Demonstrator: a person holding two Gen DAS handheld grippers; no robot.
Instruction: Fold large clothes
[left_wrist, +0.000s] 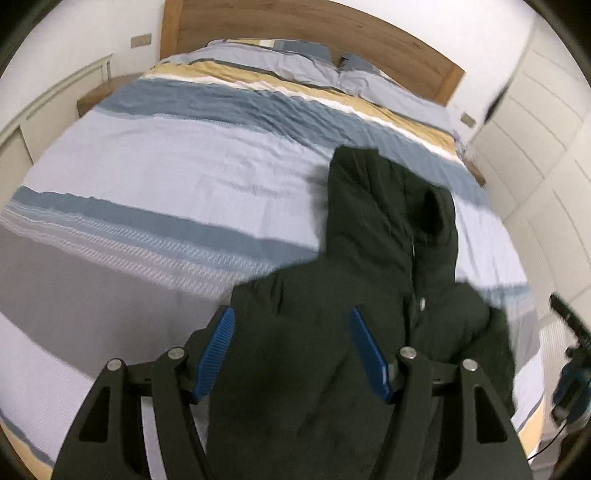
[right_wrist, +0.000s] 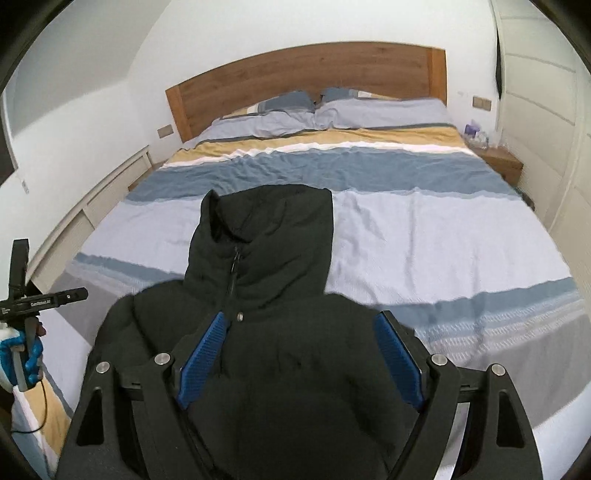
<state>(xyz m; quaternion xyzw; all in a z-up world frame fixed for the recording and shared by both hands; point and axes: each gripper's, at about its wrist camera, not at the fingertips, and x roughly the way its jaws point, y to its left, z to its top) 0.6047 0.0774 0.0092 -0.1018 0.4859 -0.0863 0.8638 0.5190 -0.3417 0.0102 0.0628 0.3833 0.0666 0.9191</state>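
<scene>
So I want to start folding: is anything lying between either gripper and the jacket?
Nothing visible. The left gripper and right gripper both sit open directly over the black hooded jacket, which lies alone on the striped duvet.

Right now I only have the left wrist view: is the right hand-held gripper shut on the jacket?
Observer: No. The right hand-held gripper is open, its fingers spread wide over the chest of the jacket.
Operator: Is there anything on the right side of the bed?
Observer: Yes. A nightstand stands there, with items on it, purple and clear, too small to identify.
</scene>
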